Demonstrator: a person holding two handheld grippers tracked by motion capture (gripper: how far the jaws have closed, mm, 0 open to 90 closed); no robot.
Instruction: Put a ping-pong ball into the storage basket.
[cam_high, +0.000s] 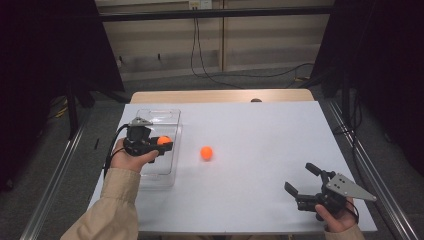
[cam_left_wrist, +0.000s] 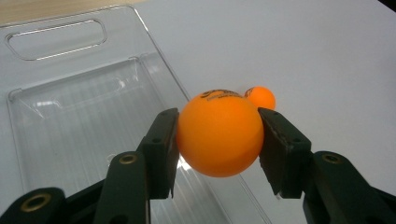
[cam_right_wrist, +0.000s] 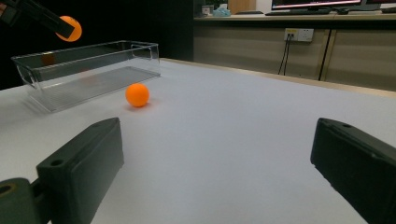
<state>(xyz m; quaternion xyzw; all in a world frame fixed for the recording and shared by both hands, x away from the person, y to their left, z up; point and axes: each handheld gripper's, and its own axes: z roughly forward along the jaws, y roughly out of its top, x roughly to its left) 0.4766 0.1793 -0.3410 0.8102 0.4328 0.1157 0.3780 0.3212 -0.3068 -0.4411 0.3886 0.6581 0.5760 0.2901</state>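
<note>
My left gripper (cam_high: 163, 145) is shut on an orange ball (cam_left_wrist: 219, 135), both pads pressing its sides, and holds it above the right rim of a clear plastic bin (cam_high: 156, 120) at the table's left. In the right gripper view that held ball (cam_right_wrist: 69, 28) hangs over the bin (cam_right_wrist: 93, 70). A second orange ball (cam_high: 206, 153) lies on the white table just right of the bin, also seen as a small ball (cam_left_wrist: 260, 97) behind the held one and as a ball (cam_right_wrist: 137, 94) on the table. My right gripper (cam_high: 302, 179) rests open near the front right corner, nothing between its jaws.
The white tabletop (cam_high: 260, 130) has a wooden strip along its far edge. Metal rails run down both sides of the table, and cables lie on the floor behind. Dark curtains stand at left and right.
</note>
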